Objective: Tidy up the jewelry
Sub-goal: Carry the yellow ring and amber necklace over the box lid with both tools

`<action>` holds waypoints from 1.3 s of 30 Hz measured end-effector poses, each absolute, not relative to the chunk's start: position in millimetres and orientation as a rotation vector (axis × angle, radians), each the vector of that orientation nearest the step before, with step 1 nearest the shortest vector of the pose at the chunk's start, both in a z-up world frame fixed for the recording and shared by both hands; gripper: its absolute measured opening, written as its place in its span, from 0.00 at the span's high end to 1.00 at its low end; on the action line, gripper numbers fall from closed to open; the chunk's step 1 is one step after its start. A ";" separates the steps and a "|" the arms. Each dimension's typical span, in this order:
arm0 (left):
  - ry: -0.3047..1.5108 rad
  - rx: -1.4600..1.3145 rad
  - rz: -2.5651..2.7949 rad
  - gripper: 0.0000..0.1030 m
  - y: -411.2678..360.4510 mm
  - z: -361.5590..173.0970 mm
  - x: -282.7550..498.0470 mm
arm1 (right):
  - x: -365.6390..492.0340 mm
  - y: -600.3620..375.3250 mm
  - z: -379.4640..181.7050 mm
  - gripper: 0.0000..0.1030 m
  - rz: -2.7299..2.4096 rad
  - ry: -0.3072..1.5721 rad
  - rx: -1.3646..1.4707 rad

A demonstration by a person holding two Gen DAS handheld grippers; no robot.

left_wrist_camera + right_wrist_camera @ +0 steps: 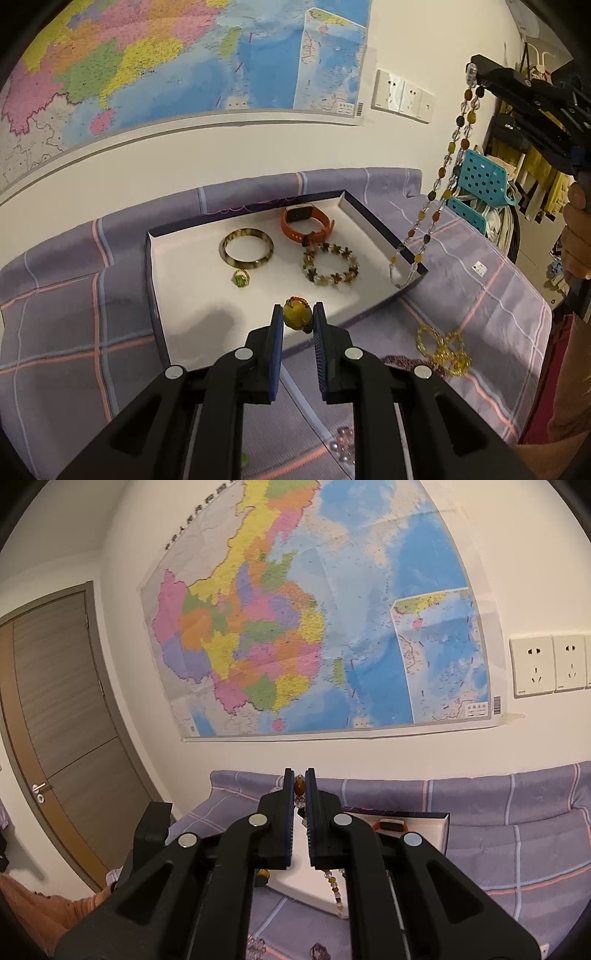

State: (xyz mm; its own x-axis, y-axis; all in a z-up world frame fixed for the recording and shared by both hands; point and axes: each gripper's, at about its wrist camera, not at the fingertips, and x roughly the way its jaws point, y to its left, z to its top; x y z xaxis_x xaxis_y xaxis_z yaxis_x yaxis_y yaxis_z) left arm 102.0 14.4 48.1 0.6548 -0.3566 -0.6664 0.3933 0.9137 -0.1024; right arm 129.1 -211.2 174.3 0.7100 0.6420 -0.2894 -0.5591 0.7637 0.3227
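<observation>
A white-lined tray [184, 288] lies on the purple checked cloth. It holds a marbled bangle [247, 247], an orange watch [306, 221], a beaded bracelet [330, 264] and a small green ring [242, 277]. My left gripper [298, 314] is shut on a yellow bead charm [296, 314] above the tray's near edge. My right gripper [299, 781] is shut on a long amber-and-clear bead necklace [443, 173], held high at the right; its loop hangs down over the tray's right corner. The right wrist view shows an amber bead [299, 786] between the fingers.
Gold chain pieces [441, 345] and a dark red strand [400, 360] lie on the cloth right of the tray. Clear beads [341, 446] lie under my left gripper. Blue baskets [480, 184] stand at the right. A wall map [314, 627] and sockets [546, 664] are behind.
</observation>
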 end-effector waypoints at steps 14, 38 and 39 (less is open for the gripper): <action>0.795 0.040 -0.388 0.86 19.4 35.7 136.3 | 186.2 -197.4 154.4 0.94 0.651 0.451 0.241; 0.886 0.075 -0.334 0.86 16.3 5.4 167.7 | 219.8 -193.0 86.0 0.94 0.616 0.619 0.184; 0.886 0.079 -0.332 0.86 15.9 4.6 168.0 | 220.8 -192.4 82.1 0.94 0.616 0.628 0.183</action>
State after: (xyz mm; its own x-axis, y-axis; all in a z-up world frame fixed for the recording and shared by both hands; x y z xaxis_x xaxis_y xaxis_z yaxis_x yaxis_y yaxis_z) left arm 168.0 15.9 4.6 0.5851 -0.2519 -0.7708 0.3164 0.9461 -0.0690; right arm 220.8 -192.4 82.1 0.6387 0.5899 -0.4941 -0.4822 0.8072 0.3404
